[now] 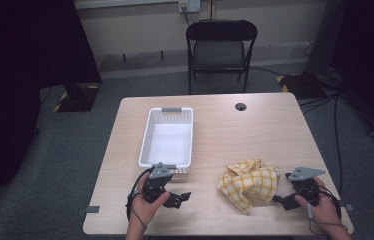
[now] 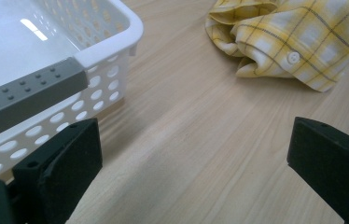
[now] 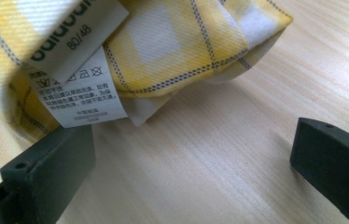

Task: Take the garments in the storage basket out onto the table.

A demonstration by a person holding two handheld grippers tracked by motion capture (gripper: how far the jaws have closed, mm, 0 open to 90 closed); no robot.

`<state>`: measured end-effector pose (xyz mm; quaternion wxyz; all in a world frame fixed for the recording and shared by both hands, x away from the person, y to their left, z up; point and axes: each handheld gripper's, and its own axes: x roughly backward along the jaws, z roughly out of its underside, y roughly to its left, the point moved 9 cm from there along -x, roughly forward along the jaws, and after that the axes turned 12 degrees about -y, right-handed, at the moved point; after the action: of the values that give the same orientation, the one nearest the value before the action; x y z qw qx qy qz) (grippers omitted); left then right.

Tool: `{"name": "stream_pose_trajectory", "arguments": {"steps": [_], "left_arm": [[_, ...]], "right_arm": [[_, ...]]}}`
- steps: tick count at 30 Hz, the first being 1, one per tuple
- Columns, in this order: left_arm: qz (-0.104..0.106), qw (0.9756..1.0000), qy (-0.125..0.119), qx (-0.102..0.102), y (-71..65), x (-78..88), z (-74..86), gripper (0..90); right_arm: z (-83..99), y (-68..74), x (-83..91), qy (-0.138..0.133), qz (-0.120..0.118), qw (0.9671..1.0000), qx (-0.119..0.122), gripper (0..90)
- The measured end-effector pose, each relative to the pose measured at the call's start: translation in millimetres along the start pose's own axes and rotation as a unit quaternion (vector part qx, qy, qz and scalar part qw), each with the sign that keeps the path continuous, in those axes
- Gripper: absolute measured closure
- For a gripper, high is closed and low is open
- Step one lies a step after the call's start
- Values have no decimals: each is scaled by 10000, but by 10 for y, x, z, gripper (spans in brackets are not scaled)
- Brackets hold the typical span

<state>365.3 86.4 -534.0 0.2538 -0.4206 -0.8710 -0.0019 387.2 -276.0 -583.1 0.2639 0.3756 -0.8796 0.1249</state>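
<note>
From the high view, my right gripper sits just right of the crumpled yellow plaid shirt, jaws apart, placed to take its near edge. My left gripper waits left of the shirt, also spread, holding nothing.

In the left gripper view, the white perforated basket lies well left of the shirt; bare table lies between.

In the right gripper view, the shirt's care label hangs by one jaw; nothing blocks the reach.

Yellow checked cloth just beside right gripper, near basket.
</note>
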Motion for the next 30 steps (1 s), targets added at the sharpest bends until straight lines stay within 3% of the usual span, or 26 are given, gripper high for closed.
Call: {"name": "stream_pose_trajectory", "arguments": {"steps": [30], "left_arm": [[-135, 9996, -80, 217, 170, 123, 61, 28]], "right_arm": [[0, 0, 0, 0, 0, 10000, 1, 0]]}}
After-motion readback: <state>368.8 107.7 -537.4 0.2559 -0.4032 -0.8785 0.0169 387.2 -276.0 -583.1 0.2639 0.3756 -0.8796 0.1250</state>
